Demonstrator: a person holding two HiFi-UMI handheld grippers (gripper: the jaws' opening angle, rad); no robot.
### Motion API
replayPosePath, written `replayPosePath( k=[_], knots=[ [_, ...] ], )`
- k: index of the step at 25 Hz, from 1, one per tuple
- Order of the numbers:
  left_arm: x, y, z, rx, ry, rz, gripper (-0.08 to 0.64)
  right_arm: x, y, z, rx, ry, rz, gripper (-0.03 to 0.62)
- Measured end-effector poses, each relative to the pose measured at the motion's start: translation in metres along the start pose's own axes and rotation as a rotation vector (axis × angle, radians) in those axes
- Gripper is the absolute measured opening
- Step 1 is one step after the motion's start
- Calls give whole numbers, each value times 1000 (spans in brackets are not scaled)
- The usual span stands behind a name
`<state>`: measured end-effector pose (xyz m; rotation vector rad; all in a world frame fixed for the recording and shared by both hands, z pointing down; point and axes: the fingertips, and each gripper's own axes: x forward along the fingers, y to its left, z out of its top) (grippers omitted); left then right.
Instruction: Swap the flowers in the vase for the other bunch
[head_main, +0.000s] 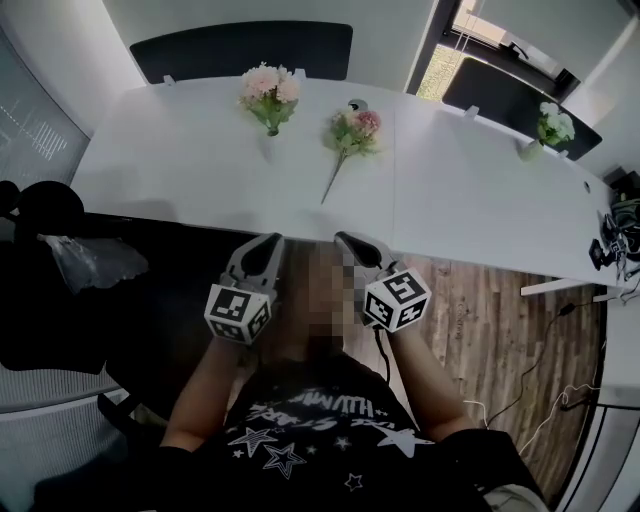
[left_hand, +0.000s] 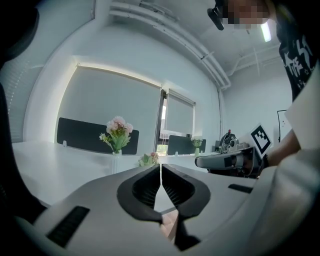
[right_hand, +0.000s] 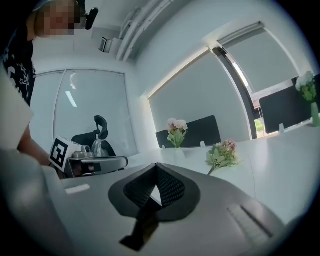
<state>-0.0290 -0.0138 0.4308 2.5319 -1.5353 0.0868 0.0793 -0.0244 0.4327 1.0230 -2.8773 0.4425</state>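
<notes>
Head view: pink bunch (head_main: 270, 92) standing upright at upper middle of the white bench (head_main: 170, 160). Loose bunch (head_main: 352, 132) lying just right of it, stem toward the lower edge. Left tool (head_main: 274, 241) and right tool (head_main: 344, 239) low in centre, well short of both.

Left gripper view: jaws together, nothing between. Upright bunch in a clear vase (left_hand: 116, 161), far off at centre.

Right gripper view: jaws closed, empty. Flowers likely light, soft, crushable. Best pinched low on the stiffer stems, never the blooms. Slim vase probably tippy.
</notes>
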Motion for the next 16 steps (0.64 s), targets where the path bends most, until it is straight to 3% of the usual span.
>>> replayPosePath(
  k=[6, 16],
  knots=[
    [-38, 0, -4, -16, -1, -38, 15, -18, 35, -8, -5, -2, -60, 2],
    [-110, -2, -7, 56, -9, -93, 15, -23, 105, -33, 29, -13, -118, 2]
  ],
)
